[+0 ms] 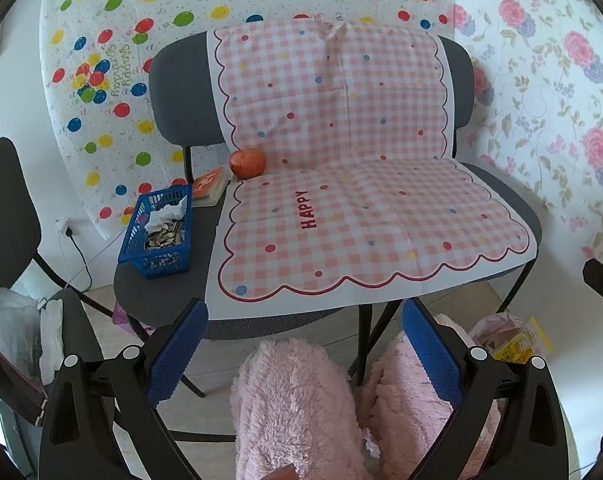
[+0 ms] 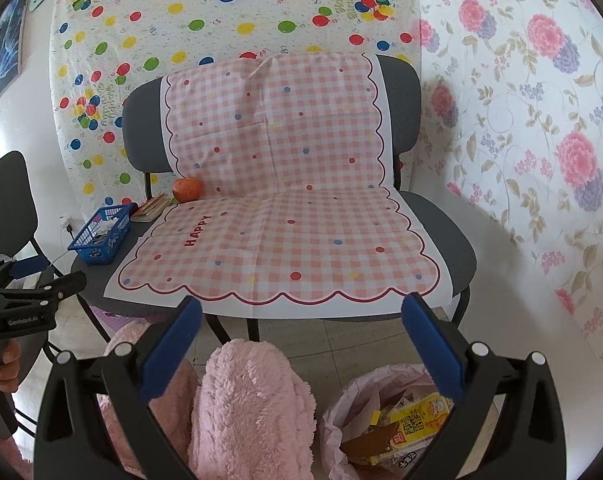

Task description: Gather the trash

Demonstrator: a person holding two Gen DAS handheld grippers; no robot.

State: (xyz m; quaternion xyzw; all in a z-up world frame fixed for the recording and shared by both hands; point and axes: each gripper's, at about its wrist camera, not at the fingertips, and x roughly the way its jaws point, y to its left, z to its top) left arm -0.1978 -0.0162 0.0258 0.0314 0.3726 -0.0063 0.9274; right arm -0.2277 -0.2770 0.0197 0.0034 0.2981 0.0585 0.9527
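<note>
A pink-lined trash bin (image 2: 385,420) stands on the floor below my right gripper (image 2: 301,332), holding yellow wrappers and paper; it also shows in the left wrist view (image 1: 509,338). A blue basket (image 1: 159,232) with seed shells and crumpled tissue sits on the grey seat's left end; it also shows in the right wrist view (image 2: 101,234). My left gripper (image 1: 305,336) is open and empty, held in front of the seat. My right gripper is open and empty too.
A pink checked "HAPPY" cloth (image 1: 365,220) covers the grey bench. A red apple (image 1: 247,163) and a small book (image 1: 209,186) lie at its left. A black chair (image 1: 5,216) with a plastic bag stands left. Pink fuzzy knees (image 1: 297,408) are below.
</note>
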